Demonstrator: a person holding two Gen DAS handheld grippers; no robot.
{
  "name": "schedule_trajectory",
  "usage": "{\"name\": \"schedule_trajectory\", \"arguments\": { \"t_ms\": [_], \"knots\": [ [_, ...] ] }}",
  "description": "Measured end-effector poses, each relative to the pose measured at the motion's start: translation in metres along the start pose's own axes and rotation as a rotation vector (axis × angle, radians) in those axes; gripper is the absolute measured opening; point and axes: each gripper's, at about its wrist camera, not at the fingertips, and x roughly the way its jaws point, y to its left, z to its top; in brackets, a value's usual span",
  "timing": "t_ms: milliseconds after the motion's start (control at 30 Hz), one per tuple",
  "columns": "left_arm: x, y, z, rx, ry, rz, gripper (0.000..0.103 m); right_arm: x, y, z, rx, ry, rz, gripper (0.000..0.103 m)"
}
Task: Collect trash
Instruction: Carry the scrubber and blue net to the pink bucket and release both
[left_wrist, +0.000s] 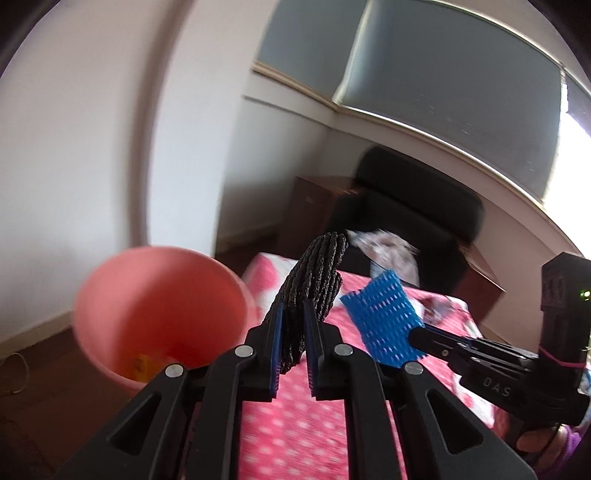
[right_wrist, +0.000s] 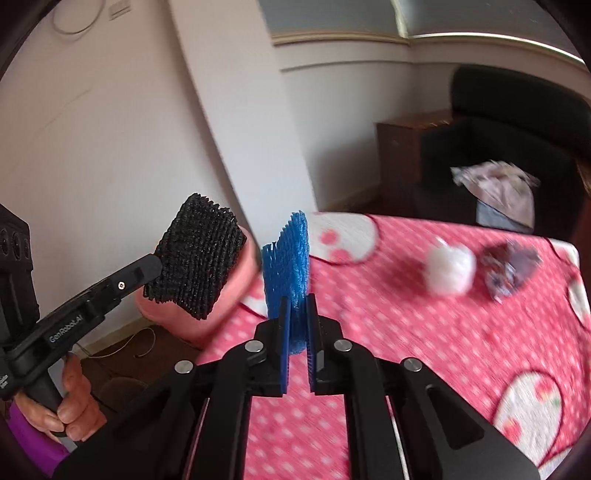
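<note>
Two light, soft foam nets are pinched at their lower edges: black net (left_wrist: 314, 291) by the left gripper (left_wrist: 293, 343), blue net (right_wrist: 288, 273) by the right gripper (right_wrist: 297, 343), and both are judged crushable, needing only gentle pressure.

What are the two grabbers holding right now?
Left gripper: closed on the black foam mesh sleeve.
Right gripper: closed on the blue foam mesh sleeve.

Left gripper (left_wrist: 293, 332) and right gripper (right_wrist: 297, 328) both clamped, raised side by side.

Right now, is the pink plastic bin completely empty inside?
No, the left wrist view shows a yellowish scrap lying at the bottom of the pink plastic bin, though blur hides what it is.
</note>
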Motion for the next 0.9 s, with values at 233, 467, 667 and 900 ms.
{"name": "schedule_trajectory", "arguments": {
  "t_ms": [233, 467, 667, 900],
  "knots": [
    [-0.004, 0.045, 0.006, -0.037, -0.039, 0.113, 0.010, 0.037, 0.052, 0.020, -0.087, 0.009, 0.051, 0.008],
    [0.005, 0.079, 0.002, -0.073, -0.012, 0.156, 0.010, 0.076, 0.079, 0.027, -0.100, 0.034, 0.071, 0.008],
    [0.014, 0.102, -0.008, -0.101, 0.022, 0.175, 0.010, 0.102, 0.084, 0.022, -0.079, 0.063, 0.105, 0.008],
    [0.017, 0.112, -0.013, -0.113, 0.037, 0.179, 0.011, 0.118, 0.090, 0.019, -0.091, 0.075, 0.117, 0.008]
  ]
}}
